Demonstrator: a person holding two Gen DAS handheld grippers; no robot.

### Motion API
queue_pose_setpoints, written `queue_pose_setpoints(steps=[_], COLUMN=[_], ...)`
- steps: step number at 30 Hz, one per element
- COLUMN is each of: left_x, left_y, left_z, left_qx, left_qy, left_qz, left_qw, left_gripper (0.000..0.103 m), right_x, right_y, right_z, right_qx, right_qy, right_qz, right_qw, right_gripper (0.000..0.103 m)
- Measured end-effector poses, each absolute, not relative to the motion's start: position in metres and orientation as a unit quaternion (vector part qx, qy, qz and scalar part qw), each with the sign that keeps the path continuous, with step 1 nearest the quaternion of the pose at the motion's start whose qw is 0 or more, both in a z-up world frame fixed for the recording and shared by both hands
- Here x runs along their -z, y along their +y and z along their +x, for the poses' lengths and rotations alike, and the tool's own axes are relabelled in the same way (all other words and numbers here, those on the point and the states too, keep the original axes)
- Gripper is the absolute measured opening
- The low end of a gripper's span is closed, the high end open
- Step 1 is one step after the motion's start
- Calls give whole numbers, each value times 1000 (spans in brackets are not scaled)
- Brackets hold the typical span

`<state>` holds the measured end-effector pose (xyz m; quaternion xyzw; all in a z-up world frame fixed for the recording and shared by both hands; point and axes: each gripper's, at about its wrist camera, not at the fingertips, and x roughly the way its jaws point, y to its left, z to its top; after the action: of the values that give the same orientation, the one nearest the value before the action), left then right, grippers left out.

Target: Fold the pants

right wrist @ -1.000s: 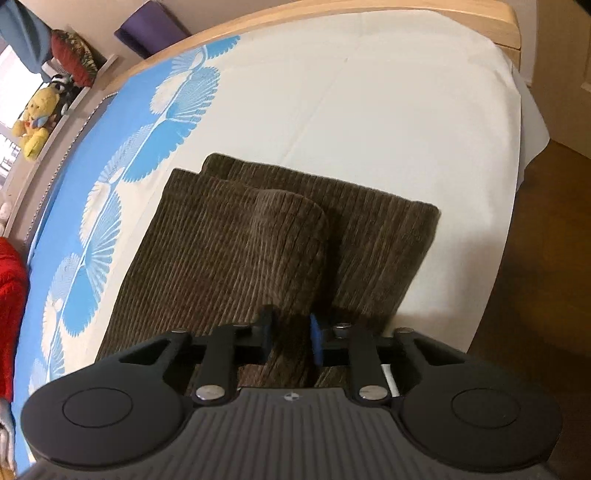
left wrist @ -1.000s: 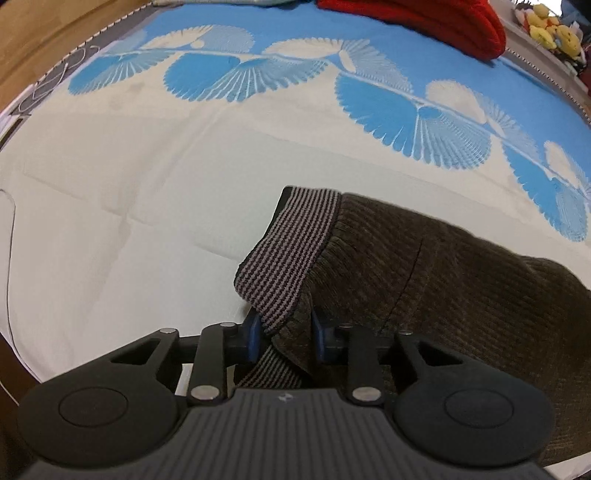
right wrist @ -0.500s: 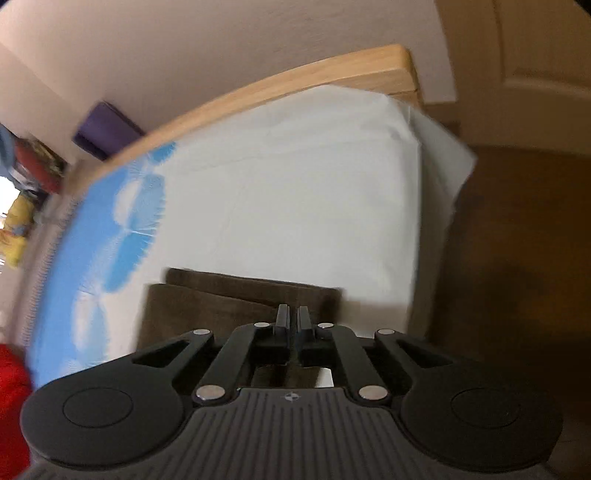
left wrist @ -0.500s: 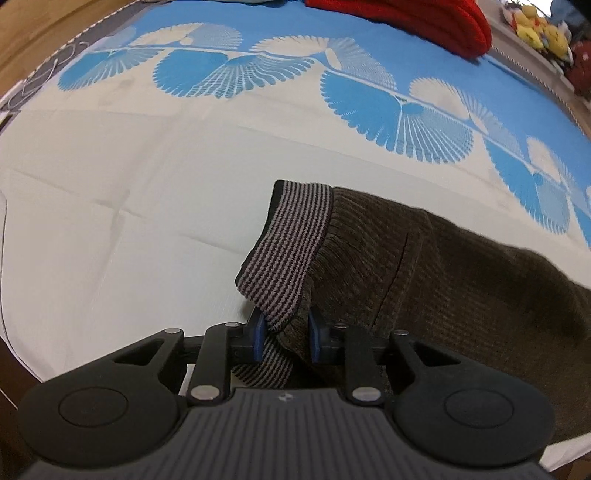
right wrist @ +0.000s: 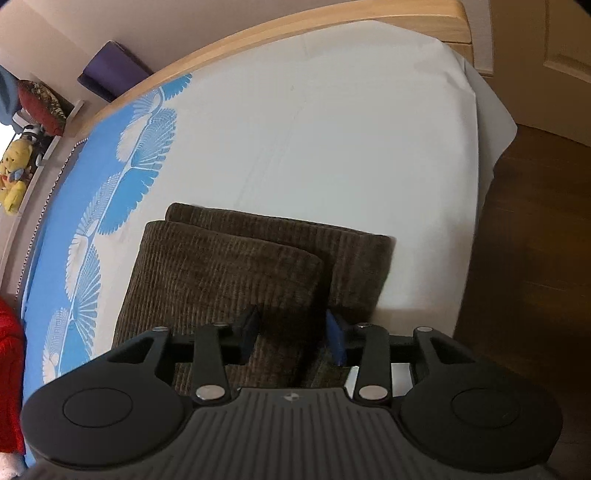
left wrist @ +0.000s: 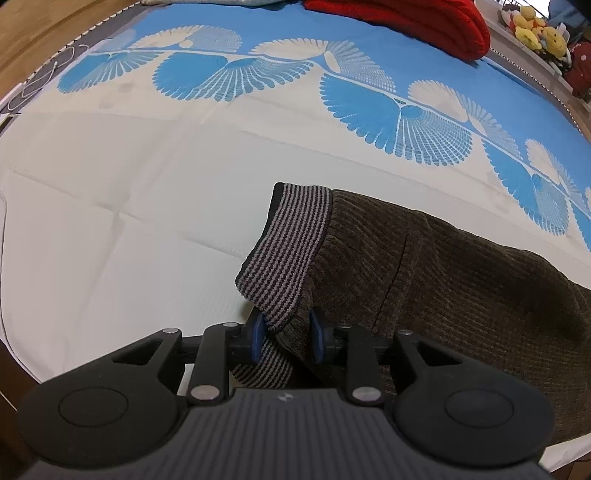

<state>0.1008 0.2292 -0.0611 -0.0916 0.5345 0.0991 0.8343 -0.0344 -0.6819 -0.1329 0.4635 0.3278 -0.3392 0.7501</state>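
Brown corduroy pants point(left wrist: 461, 280) lie on the bed near its front edge. Their striped grey-and-black waistband point(left wrist: 288, 251) is lifted at the near corner. My left gripper point(left wrist: 286, 334) is shut on that waistband corner. In the right wrist view the folded leg end of the pants point(right wrist: 236, 266) lies in two layers on the white sheet. My right gripper point(right wrist: 293, 332) is open, its fingers standing on either side of the top fold of the pants.
The bed has a white and blue fan-patterned cover point(left wrist: 369, 103). A red garment point(left wrist: 413, 18) and plush toys point(left wrist: 532, 26) lie at the far side. A wooden bed frame point(right wrist: 295, 26) and wooden floor point(right wrist: 535, 240) border the bed's right edge.
My right gripper let go of the leg fold, swung up shut, then came back down over the pants and opened. The left gripper kept its hold on the waistband.
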Motion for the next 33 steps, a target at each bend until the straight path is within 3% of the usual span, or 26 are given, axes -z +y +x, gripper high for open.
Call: queue_pose_setpoints(steps=[2,7,11,13,15,18,22,24,27,29,30,33], left_x=[56,43,72,76,66,37,11,16,50,82,82,65], left_y=[227,214,215,219,229,240,228,215,197,192,195,198], left_z=[99,81,81,79,76,70,68,76,94,104,106,112], left_qx=[-94,-51,-36,-36,-54,-93,-89,-45,-56,-93,-102,-113], left_qy=[521,499,579,585,562,483,396,408,493,562,565,534], left_qz=[-88,-58,-36,-30,-53,-81,-64,-57,15,67,60,21], left_qw=[844,863,814,810,823,867,912,910,868,819,817,838], left_gripper=[25,22,23,38,50,50,47,43,40,49,53,52], right_x=[125,78,98,111,116,116,117,120,109,93,86,66], right_y=[-678,-662,-665,-670,-672,-667,-659,-660,-659,-651,-645,-626], right_z=[-29,-39,-32,-33,-34,-32,-25,-21,-27,-29,-28,-20], right_qx=[332,369,415,424,421,412,401,408,448,470,473,439], right_qy=[316,212,310,348,362,371,388,406,382,351,335,285], right_qz=[444,367,332,342,353,340,326,318,307,279,268,254], right_qw=[770,827,789,763,753,759,763,753,748,760,769,813], right_gripper=[6,4,5,10,22,46,47,47,46,46,46,46])
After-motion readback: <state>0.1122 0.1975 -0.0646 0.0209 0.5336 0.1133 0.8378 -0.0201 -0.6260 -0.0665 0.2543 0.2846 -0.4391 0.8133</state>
